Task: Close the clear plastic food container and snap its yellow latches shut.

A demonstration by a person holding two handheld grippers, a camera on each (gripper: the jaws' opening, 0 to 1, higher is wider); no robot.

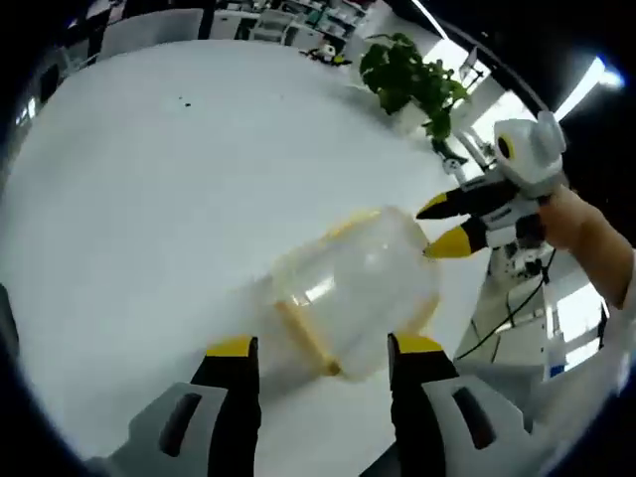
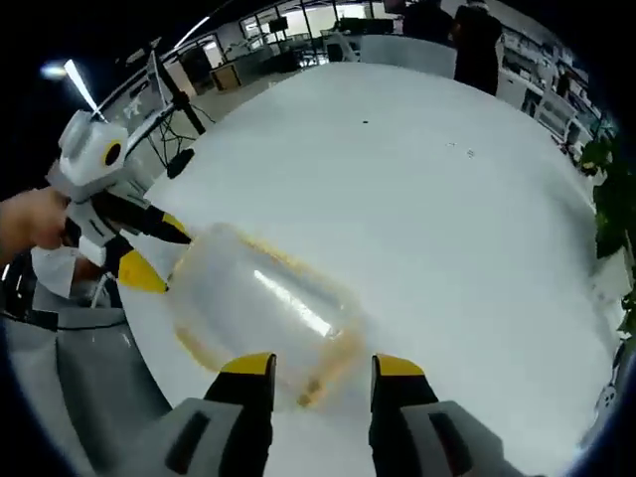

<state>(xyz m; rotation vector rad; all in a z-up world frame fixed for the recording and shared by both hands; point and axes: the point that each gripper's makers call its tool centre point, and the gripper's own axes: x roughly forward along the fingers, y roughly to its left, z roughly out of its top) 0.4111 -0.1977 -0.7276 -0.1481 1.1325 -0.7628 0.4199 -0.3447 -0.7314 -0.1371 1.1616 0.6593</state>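
Observation:
The clear plastic container (image 1: 353, 288) lies on the round white table (image 1: 159, 199), with a yellow latch (image 1: 306, 341) along its near side. My left gripper (image 1: 324, 348) is open, and the container's near end sits between its yellow-tipped jaws. My right gripper (image 1: 440, 226), held by a hand (image 1: 581, 224), comes in from the right with its tips at the container's far end. In the right gripper view the container (image 2: 263, 303) reaches between the jaws of my open right gripper (image 2: 323, 366), and a yellow latch (image 2: 316, 386) shows there. The left gripper (image 2: 157, 252) meets the container's far end.
A potted green plant (image 1: 412, 79) stands at the table's far right edge, also seen as leaves (image 2: 614, 189). The container lies close to the table edge (image 1: 467, 328); cables and floor lie beyond. A person (image 2: 477, 40) stands past the far side among office desks.

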